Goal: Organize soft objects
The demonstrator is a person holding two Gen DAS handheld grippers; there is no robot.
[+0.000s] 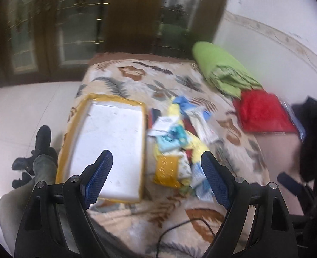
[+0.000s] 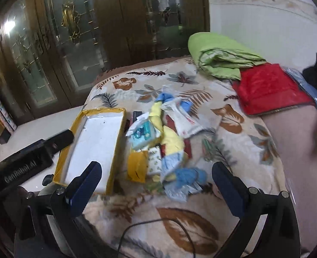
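Observation:
A heap of soft items (image 1: pixel 177 142), socks, small cloths and packets in blue, yellow and white, lies on the leaf-print blanket (image 1: pixel 136 77). The heap also shows in the right wrist view (image 2: pixel 169 142). A white box with yellow taped rim (image 1: pixel 111 148) sits left of the heap; it also shows in the right wrist view (image 2: pixel 93 144). My left gripper (image 1: pixel 156 174) is open and empty, above the near end of the box and heap. My right gripper (image 2: pixel 156 182) is open and empty, just short of the heap. The left gripper's body (image 2: pixel 27 161) shows at the left of the right wrist view.
A folded green cloth (image 1: pixel 220 73) and a red bag (image 1: pixel 263 111) lie at the bed's far right. A black cable (image 2: pixel 158 228) runs over the blanket near me. A dark wooden cabinet with glass doors (image 2: pixel 72 38) stands behind. White floor (image 1: pixel 25 111) is left of the bed.

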